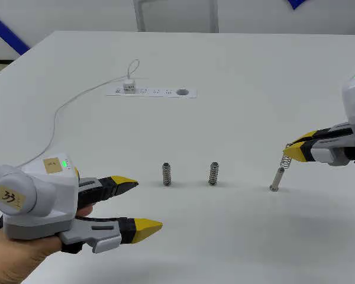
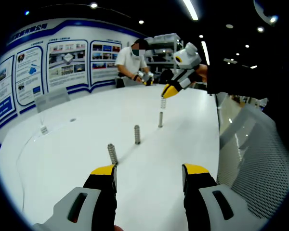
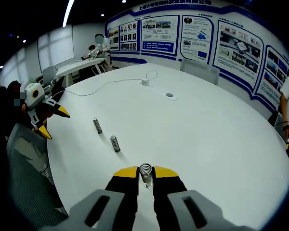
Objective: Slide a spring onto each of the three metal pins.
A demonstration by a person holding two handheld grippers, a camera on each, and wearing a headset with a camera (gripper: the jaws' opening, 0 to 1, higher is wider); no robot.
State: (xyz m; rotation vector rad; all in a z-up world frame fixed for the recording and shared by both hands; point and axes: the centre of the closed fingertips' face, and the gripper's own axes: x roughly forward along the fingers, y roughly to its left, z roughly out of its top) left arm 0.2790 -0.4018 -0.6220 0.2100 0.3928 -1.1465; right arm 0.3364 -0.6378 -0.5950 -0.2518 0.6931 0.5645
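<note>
Three metal pins stand in a row on the white table [image 1: 225, 106]. The left pin [image 1: 167, 174] and the middle pin [image 1: 213, 173] each carry a spring. The right pin [image 1: 276, 178] is bare and leans slightly. Just above its top hangs a spring [image 1: 286, 160], with my right gripper [image 1: 290, 152] shut on it; in the right gripper view the spring [image 3: 145, 172] sits between the yellow tips over the pin. My left gripper [image 1: 142, 204] is open at the front left, nothing between its fingers, a short way from the left pin [image 2: 112, 153].
A white power strip [image 1: 152, 92] with a plugged charger and a cable trailing left lies at the back of the table. In the gripper views a person [image 2: 132, 65] stands at another table far off, before wall posters.
</note>
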